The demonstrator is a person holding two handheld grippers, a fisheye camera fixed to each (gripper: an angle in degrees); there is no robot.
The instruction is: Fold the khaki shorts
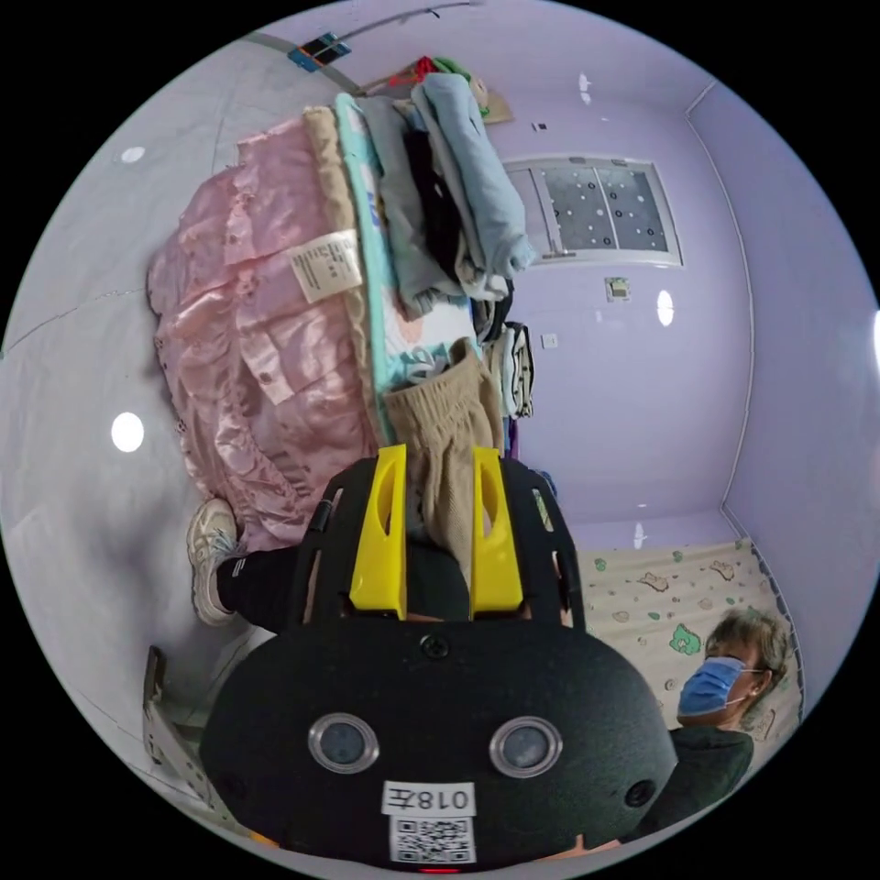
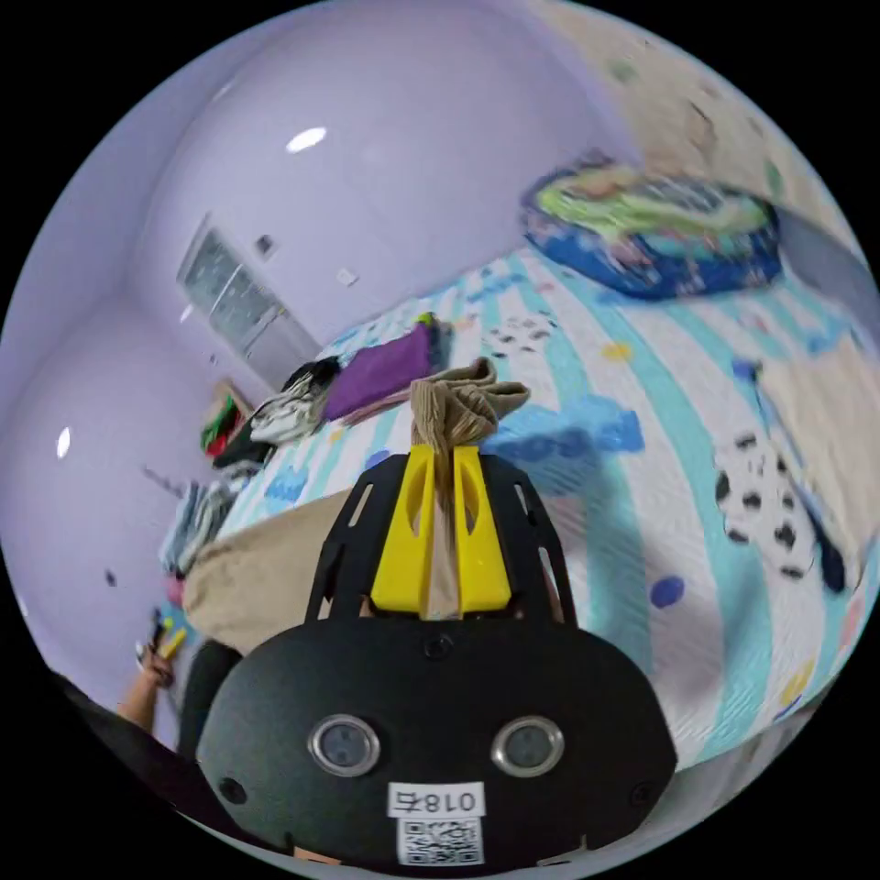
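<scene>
Both tools are gripping the khaki shorts (image 2: 463,399): left tool (image 1: 440,458) and right tool (image 2: 438,456), over the bed (image 2: 642,477). Pulling them apart should be flattening the waistband before laying down.

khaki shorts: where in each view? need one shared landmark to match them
Left gripper view: khaki shorts at centre, between the left gripper jaws.
Right gripper view: shorts at centre, bunched in the right gripper.
Shared landmark: the dotted window.
</scene>
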